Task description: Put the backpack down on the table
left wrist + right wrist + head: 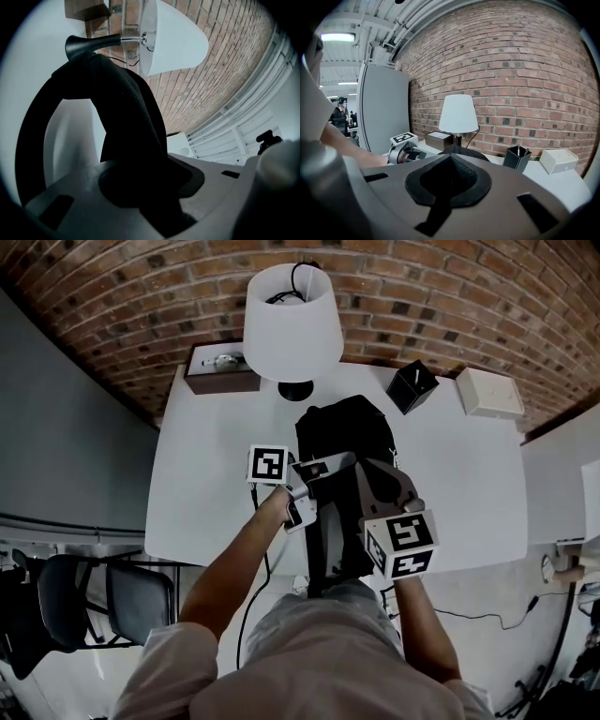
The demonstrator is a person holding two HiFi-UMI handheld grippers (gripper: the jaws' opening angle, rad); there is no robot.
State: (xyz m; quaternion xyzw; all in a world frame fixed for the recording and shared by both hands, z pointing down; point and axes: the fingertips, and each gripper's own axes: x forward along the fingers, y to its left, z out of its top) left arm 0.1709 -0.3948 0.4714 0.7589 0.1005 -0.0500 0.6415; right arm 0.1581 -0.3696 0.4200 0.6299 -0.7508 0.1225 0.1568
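Observation:
In the head view the black backpack (342,432) is over the middle of the white table (469,484), and its lower end reaches past the near edge. I cannot tell whether it rests on the top. My left gripper (323,470) grips it from the left. In the left gripper view a black strap (126,108) loops up from between the jaws of that gripper (145,187). My right gripper (373,479) holds the bag from the right. In the right gripper view black mesh fabric (449,176) fills the gap of its jaws (447,183).
A white lamp (291,324) stands at the table's back, just behind the bag. A brown box (220,368) is to its left. A black pen holder (411,385) and a white box (489,392) are at the back right. A dark chair (103,596) stands on the floor at the left.

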